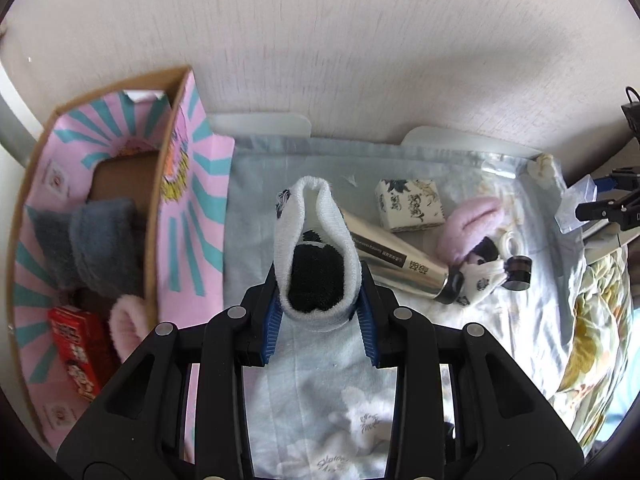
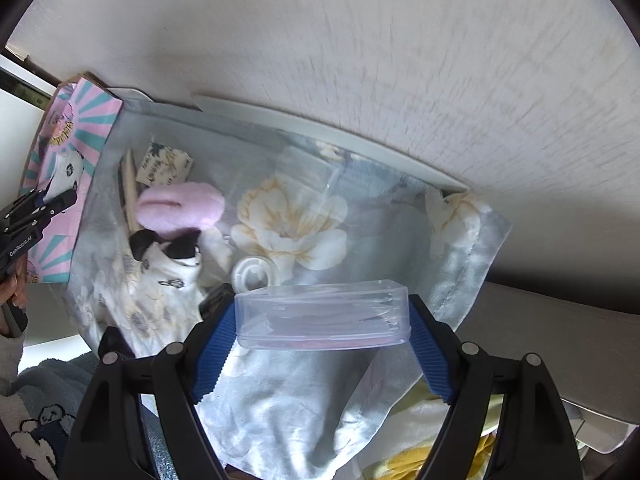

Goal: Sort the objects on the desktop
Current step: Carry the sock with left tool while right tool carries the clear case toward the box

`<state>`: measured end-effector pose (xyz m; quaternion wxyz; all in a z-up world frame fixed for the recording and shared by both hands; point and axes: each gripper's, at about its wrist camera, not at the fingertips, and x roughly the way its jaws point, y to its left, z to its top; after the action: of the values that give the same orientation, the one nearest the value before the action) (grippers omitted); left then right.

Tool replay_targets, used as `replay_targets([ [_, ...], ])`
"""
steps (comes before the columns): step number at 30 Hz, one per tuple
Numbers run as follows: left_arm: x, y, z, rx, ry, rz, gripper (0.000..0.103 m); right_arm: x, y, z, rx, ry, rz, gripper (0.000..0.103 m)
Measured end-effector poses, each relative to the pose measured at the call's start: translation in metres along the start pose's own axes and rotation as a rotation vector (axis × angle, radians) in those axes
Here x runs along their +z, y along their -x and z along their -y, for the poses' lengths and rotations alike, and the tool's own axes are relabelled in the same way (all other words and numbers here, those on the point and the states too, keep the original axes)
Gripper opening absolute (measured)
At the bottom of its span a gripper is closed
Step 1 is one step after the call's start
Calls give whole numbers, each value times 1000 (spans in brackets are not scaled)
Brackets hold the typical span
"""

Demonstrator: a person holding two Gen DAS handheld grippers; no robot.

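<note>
Pinching a white sock [image 1: 316,248] (black inside), the left gripper [image 1: 318,320] is held narrow above the floral cloth [image 1: 320,400] | a clear plastic box [image 2: 322,316] is clamped in the wide-set right gripper [image 2: 322,344] | a pink-striped carton [image 1: 192,184] is seen at left, a silver tube [image 1: 400,264] beyond.

A pale wall [image 1: 360,40] with a faintly streaked, textured finish is seen filling the upper part of both views. Below it, a surface is covered by a light blue cloth [image 2: 304,400] printed with large cream and yellow flowers; the cloth is rumpled and hangs over the edge on the right. A white ledge [image 2: 320,128] is set along the foot of the wall, just behind the cloth. Soft daylight is spread across the scene, and a darker shadow is cast on the wall's right side in the right wrist view.
</note>
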<state>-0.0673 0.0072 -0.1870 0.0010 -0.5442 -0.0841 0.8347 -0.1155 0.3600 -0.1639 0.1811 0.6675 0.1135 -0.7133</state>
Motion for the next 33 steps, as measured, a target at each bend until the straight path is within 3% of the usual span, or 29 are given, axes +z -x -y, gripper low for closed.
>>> replay_targets([
  [3,5,15,-3,-12,-8,6,30,39,11,-4,-1,4,6,78],
  [16,12,85,-65,18,52,50,30,101,46,-92,-32,156,39,78],
  [27,-21,128,-135,128,151,83,30,159,66,-199,3,354,76,78],
  [33,-38,140,-151,160,167,74,30,185,62,-269,47,484,77,78],
])
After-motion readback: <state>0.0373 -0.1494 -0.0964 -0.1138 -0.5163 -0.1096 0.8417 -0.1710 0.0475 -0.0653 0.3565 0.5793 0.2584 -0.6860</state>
